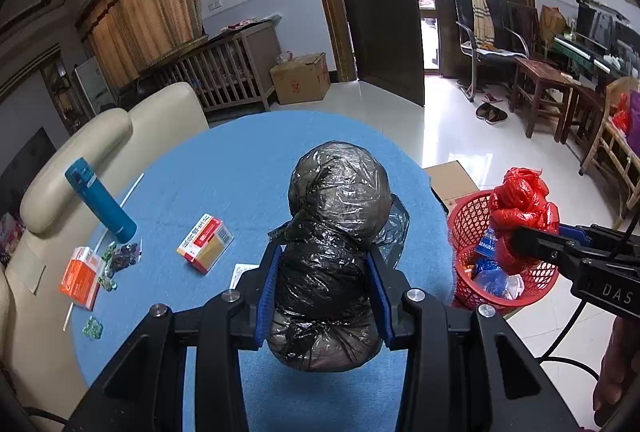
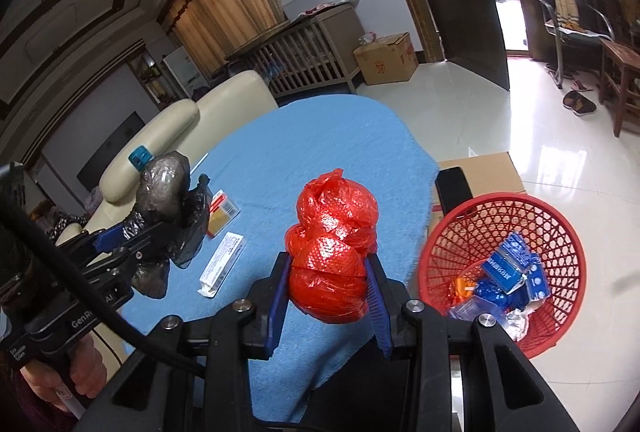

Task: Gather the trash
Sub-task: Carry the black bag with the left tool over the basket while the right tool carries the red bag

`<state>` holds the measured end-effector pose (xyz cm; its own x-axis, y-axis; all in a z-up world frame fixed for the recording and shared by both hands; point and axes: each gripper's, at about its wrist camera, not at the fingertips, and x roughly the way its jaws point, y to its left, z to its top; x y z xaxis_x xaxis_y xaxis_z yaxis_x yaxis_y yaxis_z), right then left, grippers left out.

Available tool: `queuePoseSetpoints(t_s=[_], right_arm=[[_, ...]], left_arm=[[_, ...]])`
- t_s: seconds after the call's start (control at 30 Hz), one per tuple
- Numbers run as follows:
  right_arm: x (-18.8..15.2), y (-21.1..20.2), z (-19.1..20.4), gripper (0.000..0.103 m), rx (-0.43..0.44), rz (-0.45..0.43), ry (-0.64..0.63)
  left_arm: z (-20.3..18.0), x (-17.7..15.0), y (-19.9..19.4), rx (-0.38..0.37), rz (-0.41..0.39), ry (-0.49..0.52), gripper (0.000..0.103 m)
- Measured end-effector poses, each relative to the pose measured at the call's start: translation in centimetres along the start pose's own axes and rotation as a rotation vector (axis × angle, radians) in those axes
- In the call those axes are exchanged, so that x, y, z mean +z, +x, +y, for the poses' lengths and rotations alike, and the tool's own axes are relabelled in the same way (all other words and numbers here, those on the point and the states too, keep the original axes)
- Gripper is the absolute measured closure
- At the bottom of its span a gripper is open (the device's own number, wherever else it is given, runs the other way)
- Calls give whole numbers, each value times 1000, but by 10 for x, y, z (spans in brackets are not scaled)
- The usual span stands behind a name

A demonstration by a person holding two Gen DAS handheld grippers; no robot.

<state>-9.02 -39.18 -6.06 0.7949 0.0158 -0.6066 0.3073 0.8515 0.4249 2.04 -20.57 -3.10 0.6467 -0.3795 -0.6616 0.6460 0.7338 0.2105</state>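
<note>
My left gripper [image 1: 326, 264] is shut on a knotted black plastic bag [image 1: 338, 216], held above the blue table [image 1: 240, 167]. The same black plastic bag [image 2: 164, 187] and left gripper [image 2: 132, 252] show at the left of the right wrist view. My right gripper [image 2: 330, 264] is shut on a bulging red plastic bag [image 2: 334, 252], lifted over the table's right edge. In the left wrist view that red plastic bag [image 1: 520, 207] hangs over the red mesh basket [image 1: 468, 216]. The red mesh basket [image 2: 560, 232] stands on the floor beside the table and holds blue wrappers [image 2: 508, 268].
On the table lie a teal bottle [image 1: 100, 197], two medicine boxes [image 1: 205, 243] [image 1: 80, 276], candy wrappers [image 1: 120, 260], a white straw [image 1: 132, 189] and a flat white box [image 2: 224, 258]. A cream sofa [image 1: 100, 127] flanks the table. A cardboard box [image 2: 484, 171] sits behind the basket.
</note>
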Motion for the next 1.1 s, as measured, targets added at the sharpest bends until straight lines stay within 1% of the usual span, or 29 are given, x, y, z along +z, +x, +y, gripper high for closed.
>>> queuePoseSetpoints(t_s=[0.27, 0.6, 0.83, 1.1], right_arm=[[0, -13, -21, 63, 6, -32, 43], [-4, -31, -53, 63, -15, -69, 112], [-7, -37, -77, 63, -29, -79, 166], [-13, -46, -101, 63, -44, -90, 218]], left_arm=[[-24, 11, 2, 17, 2, 43, 60], [-69, 25, 9, 1, -8, 118, 60], [-99, 31, 13, -12, -12, 166, 60], [-124, 33, 21, -24, -3, 216, 60]])
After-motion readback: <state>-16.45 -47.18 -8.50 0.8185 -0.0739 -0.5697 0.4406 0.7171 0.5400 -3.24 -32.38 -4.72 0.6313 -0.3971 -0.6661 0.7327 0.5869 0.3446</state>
